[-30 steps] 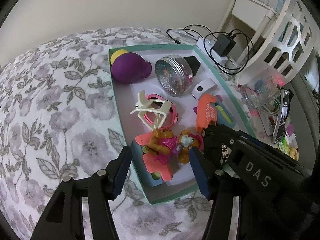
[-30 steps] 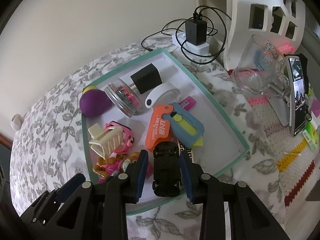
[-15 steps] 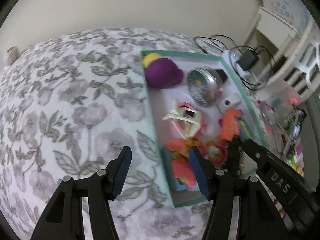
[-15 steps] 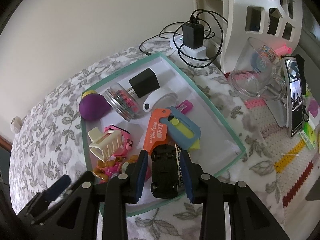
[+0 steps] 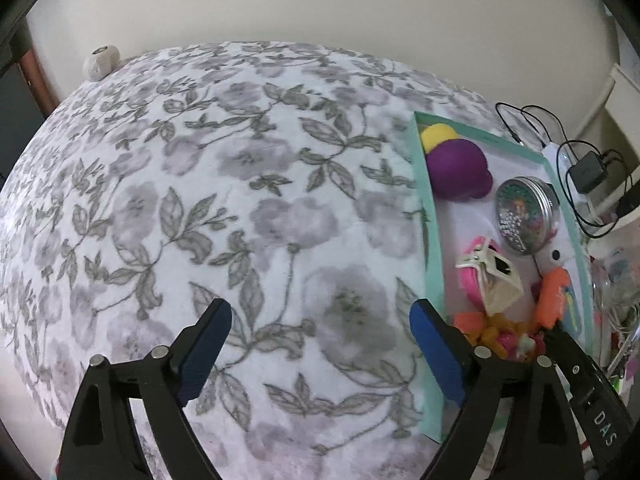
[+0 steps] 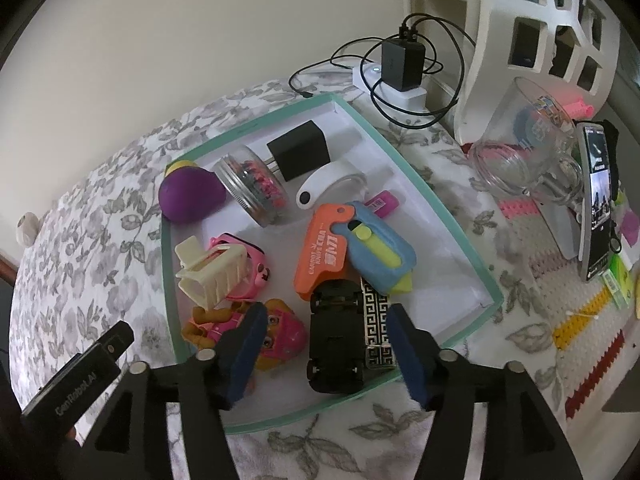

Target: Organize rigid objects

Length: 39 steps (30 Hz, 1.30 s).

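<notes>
A teal-rimmed white tray [image 6: 165, 264] on the floral cloth holds a purple toy [image 6: 192, 196], a jar [image 6: 252, 188], a black charger [image 6: 298, 156], an orange carrot knife [image 6: 320, 256], a blue and yellow one [image 6: 380, 256], a cream hair claw [image 6: 212, 276] and a pink figure [image 6: 276, 332]. A black toy car [image 6: 334, 352] lies at the tray's near edge. My right gripper [image 6: 326, 320] straddles it with jaws opening, and the pads stand clear of the car. My left gripper [image 5: 320, 316] hangs over bare cloth left of the tray [image 5: 424, 220], jaws opening, nothing between them.
Right of the tray are a glass mug [image 6: 520, 148], a propped phone [image 6: 598, 200], a white basket [image 6: 540, 20] and coloured brick strips [image 6: 580, 320]. A power strip with charger and cables [image 6: 400, 64] lies behind. The floral cloth [image 5: 200, 200] stretches left.
My left gripper swung left from over the tray to the cloth, and its jaws widened. The right gripper's jaws parted from the black car, which now lies in the tray.
</notes>
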Available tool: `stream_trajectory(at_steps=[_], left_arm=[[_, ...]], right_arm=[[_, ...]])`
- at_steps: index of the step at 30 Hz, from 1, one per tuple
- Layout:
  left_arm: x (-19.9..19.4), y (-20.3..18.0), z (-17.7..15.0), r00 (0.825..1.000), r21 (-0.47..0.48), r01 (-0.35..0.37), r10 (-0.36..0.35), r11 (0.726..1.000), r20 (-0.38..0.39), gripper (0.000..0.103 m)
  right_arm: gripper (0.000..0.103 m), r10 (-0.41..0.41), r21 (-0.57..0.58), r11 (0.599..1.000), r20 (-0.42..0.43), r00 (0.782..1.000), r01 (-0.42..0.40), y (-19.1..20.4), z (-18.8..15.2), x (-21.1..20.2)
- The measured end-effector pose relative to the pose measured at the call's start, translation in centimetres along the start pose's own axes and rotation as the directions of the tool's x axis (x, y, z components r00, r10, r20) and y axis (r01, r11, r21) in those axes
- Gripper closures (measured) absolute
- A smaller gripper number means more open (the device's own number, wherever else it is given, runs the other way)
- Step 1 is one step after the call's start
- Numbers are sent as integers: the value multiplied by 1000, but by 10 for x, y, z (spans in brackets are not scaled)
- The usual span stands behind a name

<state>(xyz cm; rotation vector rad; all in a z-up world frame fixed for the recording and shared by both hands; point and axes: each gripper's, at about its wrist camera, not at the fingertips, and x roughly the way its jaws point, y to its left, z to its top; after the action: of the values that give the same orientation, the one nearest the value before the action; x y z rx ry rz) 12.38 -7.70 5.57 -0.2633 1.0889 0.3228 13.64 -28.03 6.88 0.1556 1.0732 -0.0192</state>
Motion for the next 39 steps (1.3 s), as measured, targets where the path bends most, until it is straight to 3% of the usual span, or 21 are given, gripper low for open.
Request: stream_trajectory(at_steps=[14, 29, 39], left_arm=[[1, 12, 2, 998, -30, -55, 55, 998, 11, 6], [-16, 25, -3, 992, 14, -110, 109, 994, 63, 6], [-42, 44, -18, 992, 36, -80, 76, 996, 99, 6]], right_arm=[[1, -12, -55, 998, 30, 999, 14, 7, -2, 1], [0, 29, -61, 998, 47, 998, -27, 19, -13, -12], [0, 46, -81, 996, 47, 998, -42, 26, -33, -30]])
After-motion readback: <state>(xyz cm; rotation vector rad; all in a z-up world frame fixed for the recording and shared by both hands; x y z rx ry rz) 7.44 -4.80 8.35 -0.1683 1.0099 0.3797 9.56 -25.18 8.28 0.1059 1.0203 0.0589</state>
